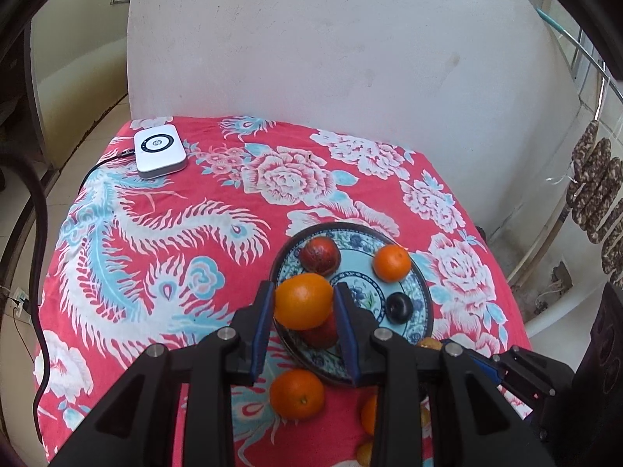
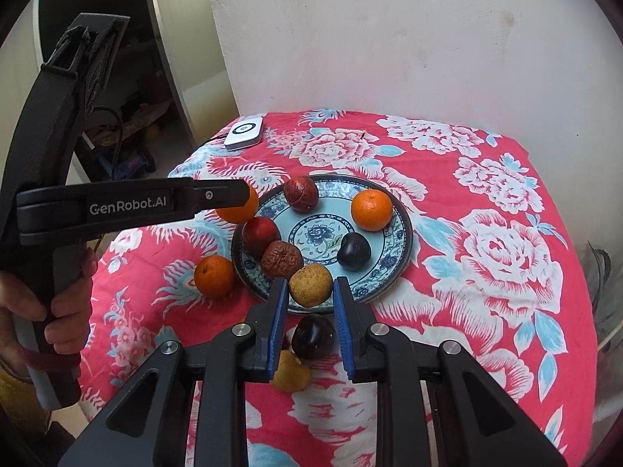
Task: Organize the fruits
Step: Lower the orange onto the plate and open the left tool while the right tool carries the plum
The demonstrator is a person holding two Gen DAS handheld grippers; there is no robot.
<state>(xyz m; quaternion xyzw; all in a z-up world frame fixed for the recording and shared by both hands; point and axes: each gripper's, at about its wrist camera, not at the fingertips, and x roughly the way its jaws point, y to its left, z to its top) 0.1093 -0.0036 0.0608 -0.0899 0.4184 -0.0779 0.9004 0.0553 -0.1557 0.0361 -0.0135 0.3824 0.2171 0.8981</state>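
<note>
1. Two grippers are loaded: my left gripper (image 1: pixel 303 303) has its blue pads clamped on a large round orange (image 1: pixel 303 301), held above the near-left rim of the blue-and-white patterned ceramic plate (image 2: pixel 401 229).
2. My right gripper (image 2: pixel 310 292) has its jaws narrowed onto a speckled yellow-brown round fruit (image 2: pixel 310 285), raised over the plate's near rim.
3. On the plate I see a small orange (image 2: pixel 371 210), a dark plum (image 2: pixel 353 251), two dark red fruits and a wrinkled brown fruit (image 2: pixel 281 259).
4. Off the plate, on the red floral tablecloth (image 2: pixel 486 311), lie another orange (image 2: pixel 214 276) and a second dark plum (image 2: pixel 312 337).
5. A white rounded device (image 1: pixel 159 151) sits at the far-left corner.
</note>
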